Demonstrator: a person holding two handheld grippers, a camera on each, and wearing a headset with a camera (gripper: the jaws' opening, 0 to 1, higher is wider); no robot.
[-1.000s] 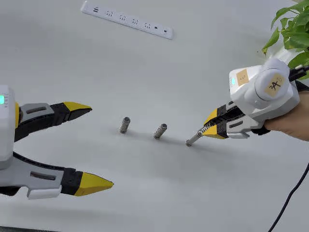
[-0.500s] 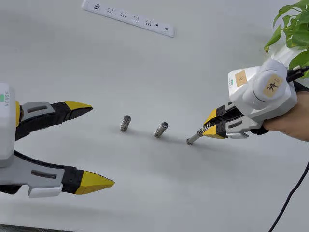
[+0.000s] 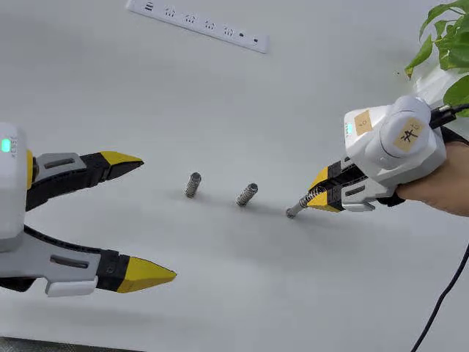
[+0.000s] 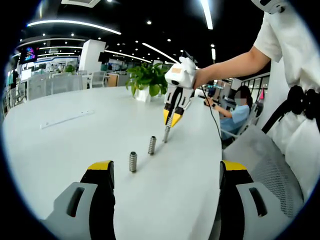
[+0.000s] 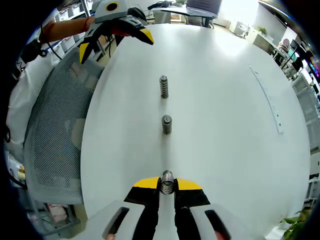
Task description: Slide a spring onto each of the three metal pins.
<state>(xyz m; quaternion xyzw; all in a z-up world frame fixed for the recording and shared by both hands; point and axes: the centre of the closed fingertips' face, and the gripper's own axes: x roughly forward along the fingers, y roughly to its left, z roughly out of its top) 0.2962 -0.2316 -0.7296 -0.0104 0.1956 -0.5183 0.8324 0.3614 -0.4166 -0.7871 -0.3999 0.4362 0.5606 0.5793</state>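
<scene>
While the last spring (image 3: pixel 311 196) is sitting high on the right pin (image 3: pixel 293 212): the right claw (image 3: pixel 316 198) is pinching its coils, jaws closed on them, with the pin's foot touching the desk (image 3: pixel 242 103).
Left claw (image 3: pixel 157 218): hovering wide open at the near left, carrying nothing.
Done so far: left spring (image 3: pixel 193 185) and middle spring (image 3: pixel 247 194) are covering their pins.
Risk: a skewed push is likely to bind the coils or tip the pin; a slack pinch is likely to let the spring jump off.

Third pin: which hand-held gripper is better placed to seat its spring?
Right. The right hand-held gripper is shut on the spring, partway down the third pin; the left hand-held gripper hangs open, off to the side.
</scene>
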